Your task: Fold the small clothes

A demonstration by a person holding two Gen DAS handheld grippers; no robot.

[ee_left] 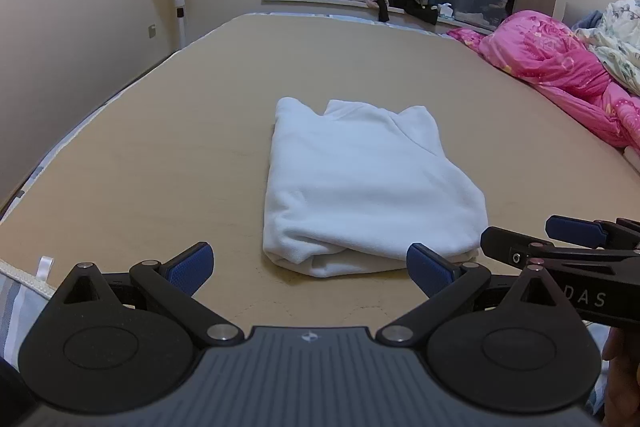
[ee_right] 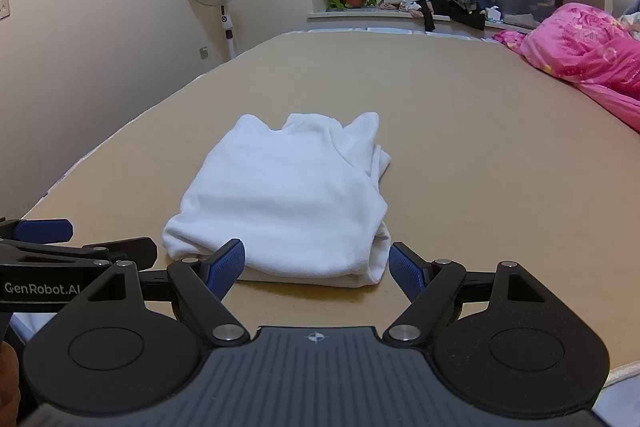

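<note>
Currently the white garment [ee_left: 366, 183] lies folded into a compact rectangle on the tan bed surface [ee_left: 160, 147], roughly central, with its collar end pointing away from the cameras and its thick folded edge nearest the tongs. Both tools sit low at the near edge of the bed. The left tongs [ee_left: 310, 269] are spread wide and hold nothing; their right blue pad [ee_left: 430, 267] is just beside the garment's near right corner. The right tongs [ee_right: 316, 265] are likewise spread and empty, straddling the garment's near edge in the right wrist view, with the left blue pad [ee_right: 226, 263] overlapping the fabric in the picture; contact cannot be confirmed.

Risk assessment:

- Snagging. A pad dragged across the near edge would likely catch the loose lower layer showing beneath the fold and pull the stack open
- Partial grasp. Closing on the top layer alone would probably peel that layer up and undo the fold
- Uneven lift. Raising one corner before the other would let the soft, thick fabric slump and skew
- Tool collision. The two tools are close together; a converging move could knock one against the other
- Sliding. A push along the smooth bed surface may shift the whole bundle instead of flattening it
</note>
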